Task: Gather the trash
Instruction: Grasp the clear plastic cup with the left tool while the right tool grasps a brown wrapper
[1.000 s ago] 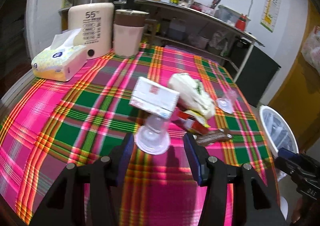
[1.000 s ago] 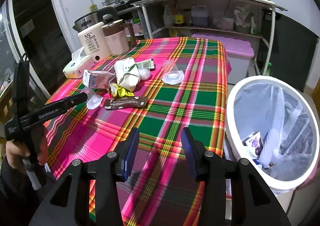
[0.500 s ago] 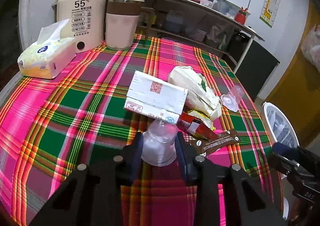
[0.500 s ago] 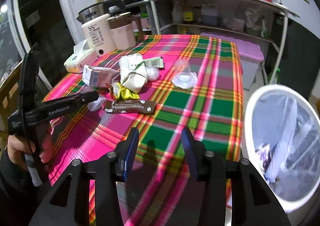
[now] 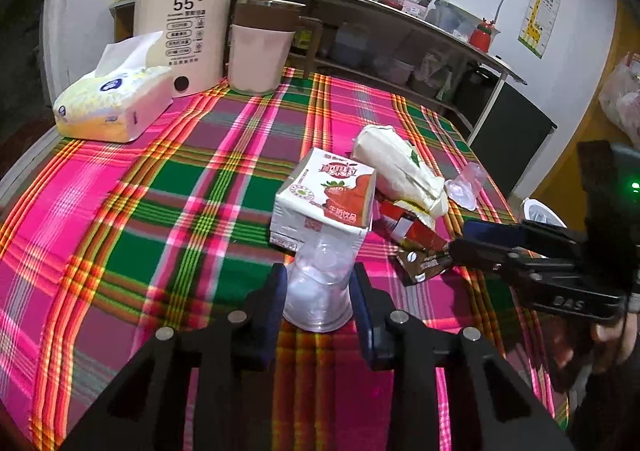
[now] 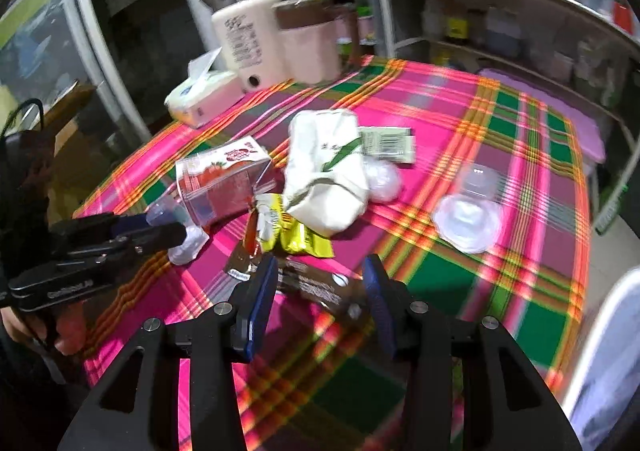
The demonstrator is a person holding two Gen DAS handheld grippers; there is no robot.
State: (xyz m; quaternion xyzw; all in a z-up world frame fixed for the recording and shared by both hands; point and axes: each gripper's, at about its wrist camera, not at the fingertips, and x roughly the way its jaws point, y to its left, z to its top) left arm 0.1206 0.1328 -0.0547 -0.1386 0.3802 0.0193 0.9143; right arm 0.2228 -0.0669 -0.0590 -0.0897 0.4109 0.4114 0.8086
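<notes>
The left gripper pinches a clear plastic cup just in front of the milk carton; lift it straight so the carton stays put. The right gripper, jaws apart, straddles the brown wrapper; it should close squarely.

Your left wrist camera sits close above the plaid tablecloth, angled down along the fingers toward the kettle and far shelf. Your right wrist camera looks from the table's other near corner, equally low and angled down, facing the same kettle. Both views share the milk carton, white bag and tissue pack; each shows the opposite gripper.
</notes>
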